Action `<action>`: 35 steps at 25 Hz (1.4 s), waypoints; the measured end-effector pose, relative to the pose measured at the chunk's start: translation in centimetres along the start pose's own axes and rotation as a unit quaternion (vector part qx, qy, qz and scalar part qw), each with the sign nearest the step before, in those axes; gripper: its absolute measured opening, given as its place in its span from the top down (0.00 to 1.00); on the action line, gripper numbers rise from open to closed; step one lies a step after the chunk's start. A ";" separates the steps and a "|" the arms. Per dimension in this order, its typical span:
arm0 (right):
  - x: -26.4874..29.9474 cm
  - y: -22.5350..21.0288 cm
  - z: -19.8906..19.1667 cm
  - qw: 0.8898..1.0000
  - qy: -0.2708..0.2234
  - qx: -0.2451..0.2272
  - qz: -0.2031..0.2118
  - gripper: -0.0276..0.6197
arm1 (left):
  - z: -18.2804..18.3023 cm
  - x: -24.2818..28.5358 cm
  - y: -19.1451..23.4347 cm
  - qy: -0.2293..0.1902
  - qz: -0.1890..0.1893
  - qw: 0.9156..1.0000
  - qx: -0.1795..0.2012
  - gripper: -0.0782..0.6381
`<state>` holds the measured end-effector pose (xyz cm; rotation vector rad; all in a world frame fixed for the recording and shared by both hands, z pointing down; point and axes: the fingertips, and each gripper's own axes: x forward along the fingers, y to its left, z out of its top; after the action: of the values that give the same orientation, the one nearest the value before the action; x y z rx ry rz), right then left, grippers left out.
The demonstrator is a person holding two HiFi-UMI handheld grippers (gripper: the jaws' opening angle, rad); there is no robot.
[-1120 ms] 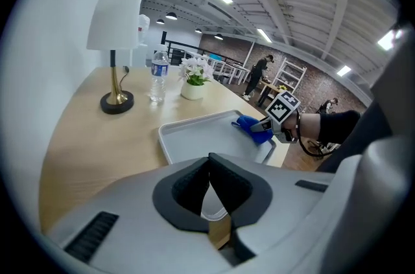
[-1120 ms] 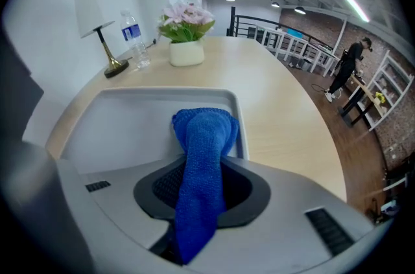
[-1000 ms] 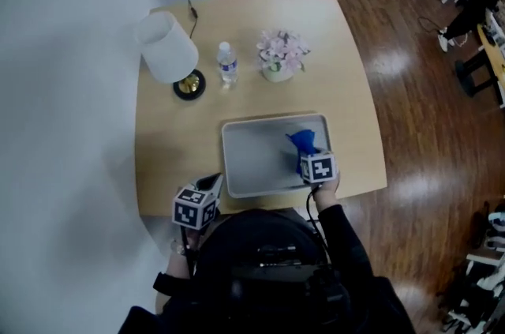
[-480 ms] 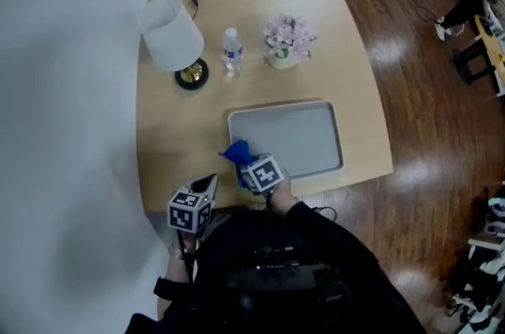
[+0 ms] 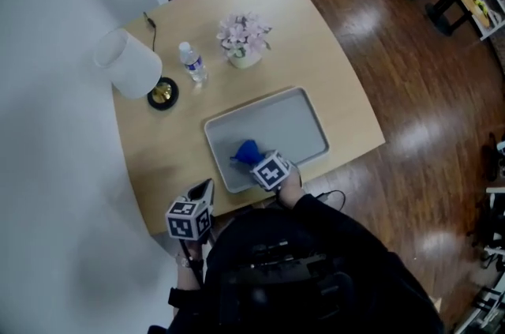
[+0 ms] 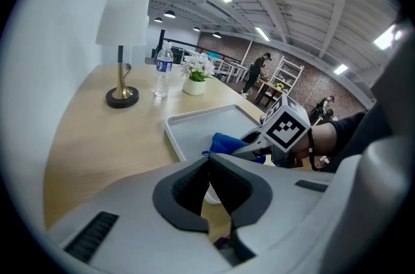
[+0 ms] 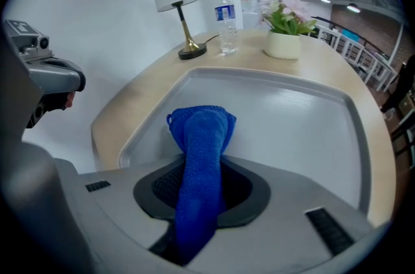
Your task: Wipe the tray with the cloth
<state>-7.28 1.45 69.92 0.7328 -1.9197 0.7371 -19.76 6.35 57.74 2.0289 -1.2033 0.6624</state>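
Grippers nearest, both by the near edge of the table (image 5: 154, 167). Left gripper (image 5: 207, 187) poised over the bare wood just off the near left corner of the tray (image 5: 288, 119), jaw tips pressed together, nothing caught between them. Right gripper (image 5: 256, 161) tipped steeply down over the tray's near side, jaws clamped on a blue cloth (image 5: 247, 151). Cloth drawn up through the jaws as a rolled band, free end bunched on the tray floor in the near left part, close to the near rim and a little short of the left rim.

Right of the cloth and beyond it, bare grey tray floor as far as the right rim and the far rim: the widest open run inside the tray. Raised rim all round, corners rounded. Tray lying askew on the tabletop, near rim close to the table's near edge. Broad bare wood left of the tray, out to the left edge beside the white wall (image 5: 47, 127); a narrower strip right of it before the right edge.

Farther back, a bare band of wood between the far rim and a row of three things: lamp (image 5: 126, 62) with a white shade at far left, water bottle (image 5: 192, 62) just right of its base, pale pink flowers (image 5: 243, 34) in a pot right of that. Past the far and right edges, dark wooden floor (image 5: 371, 24).
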 end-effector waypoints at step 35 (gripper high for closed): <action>-9.0 -17.4 -10.9 0.991 0.009 0.045 -0.129 0.79 | -0.2 2.5 -3.0 0.018 0.016 0.999 -0.021 0.89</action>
<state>15.10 0.02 69.54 1.0062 -1.7412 0.6690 -15.98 6.17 58.72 1.9583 -1.2214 0.6821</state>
